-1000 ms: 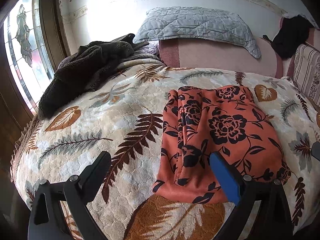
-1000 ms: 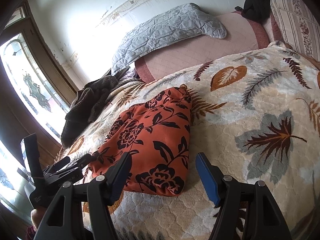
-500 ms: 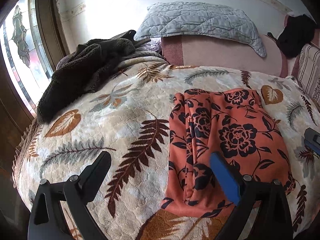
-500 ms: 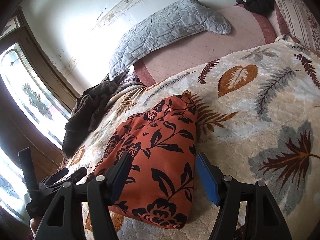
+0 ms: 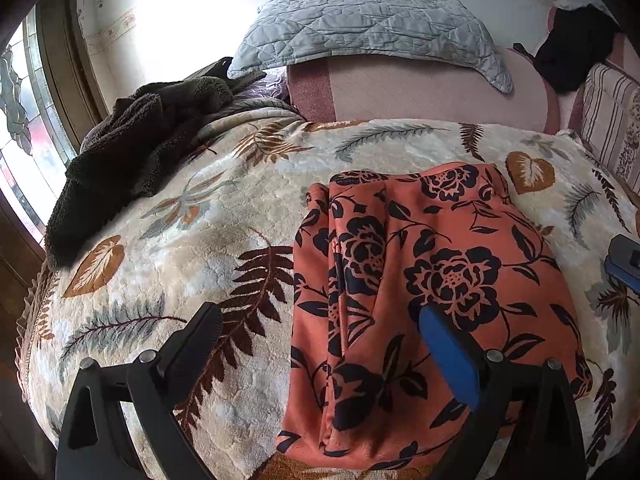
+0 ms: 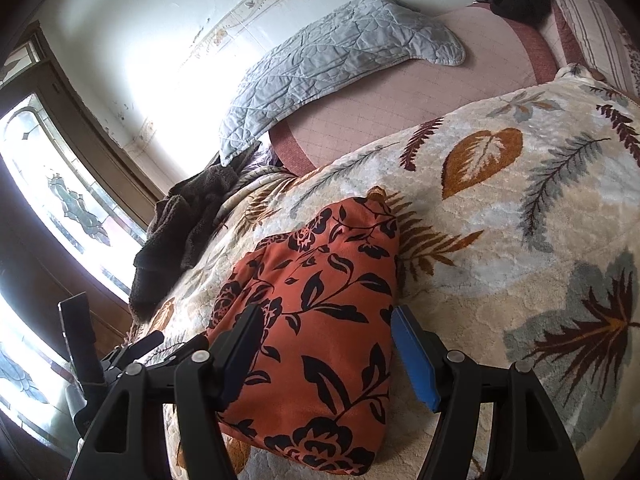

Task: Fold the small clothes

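Observation:
An orange garment with black flowers [image 5: 424, 272] lies folded on the leaf-patterned blanket [image 5: 192, 240]. My left gripper [image 5: 320, 344] is open and empty, its jaws straddling the garment's near left edge. My right gripper [image 6: 324, 344] is open and empty over the garment [image 6: 320, 300] at its near right side. In the right wrist view the left gripper [image 6: 132, 354] shows at the lower left. In the left wrist view a blue pad of the right gripper [image 5: 622, 260] shows at the right edge.
A dark brown fleece [image 5: 132, 148] lies bunched at the bed's far left by a stained-glass window [image 5: 24, 128]. A grey quilted pillow [image 5: 368, 28] rests on a pink headboard [image 5: 432, 88]. A black garment [image 5: 572, 52] and a striped cushion [image 5: 608, 120] lie at the far right.
Both grippers have moved forward and lower toward the garment, which now looks larger. Both stay open. The garment has not moved.

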`<state>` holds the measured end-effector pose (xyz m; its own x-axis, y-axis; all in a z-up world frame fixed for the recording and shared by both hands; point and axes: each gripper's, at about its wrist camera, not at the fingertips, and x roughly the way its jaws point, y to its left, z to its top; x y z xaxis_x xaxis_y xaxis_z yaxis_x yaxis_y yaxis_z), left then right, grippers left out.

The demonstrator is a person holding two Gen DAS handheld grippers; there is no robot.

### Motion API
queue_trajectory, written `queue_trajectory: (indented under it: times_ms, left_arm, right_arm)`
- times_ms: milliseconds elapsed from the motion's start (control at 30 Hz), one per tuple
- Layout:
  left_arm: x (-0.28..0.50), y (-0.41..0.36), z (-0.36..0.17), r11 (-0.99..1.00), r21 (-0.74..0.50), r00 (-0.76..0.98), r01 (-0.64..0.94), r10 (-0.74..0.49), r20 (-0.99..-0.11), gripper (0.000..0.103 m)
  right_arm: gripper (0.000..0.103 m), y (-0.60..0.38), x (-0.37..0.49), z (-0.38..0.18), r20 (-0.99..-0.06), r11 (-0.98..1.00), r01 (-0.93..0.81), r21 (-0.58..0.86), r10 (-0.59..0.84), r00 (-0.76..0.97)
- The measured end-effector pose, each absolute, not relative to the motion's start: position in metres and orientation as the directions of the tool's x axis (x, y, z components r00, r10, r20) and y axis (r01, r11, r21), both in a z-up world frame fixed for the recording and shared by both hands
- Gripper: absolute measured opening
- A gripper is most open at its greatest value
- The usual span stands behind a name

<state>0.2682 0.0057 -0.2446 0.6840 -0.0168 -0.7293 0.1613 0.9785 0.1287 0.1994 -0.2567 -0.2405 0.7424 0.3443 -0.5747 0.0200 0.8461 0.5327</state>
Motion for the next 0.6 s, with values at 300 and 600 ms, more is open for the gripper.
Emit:
queue_trajectory:
  times_ms: [300, 600]
  left_arm:
    - [0.268, 0.010, -0.241, 0.982, 0.117, 0.696, 0.148, -0.019, -0.717, 0.099]
    - [0.270, 0.009, -0.244, 0.982, 0.115, 0.694, 0.152, -0.023, -0.720, 0.099]
  right_arm:
    - [0.071, -0.248, 0.205, -0.241, -0.576, 0.851, 0.003, 0.525, 0.353, 0.737]
    - [0.071, -0.244, 0.209, -0.244, -0.586, 0.858, 0.000, 0.514, 0.352, 0.730]
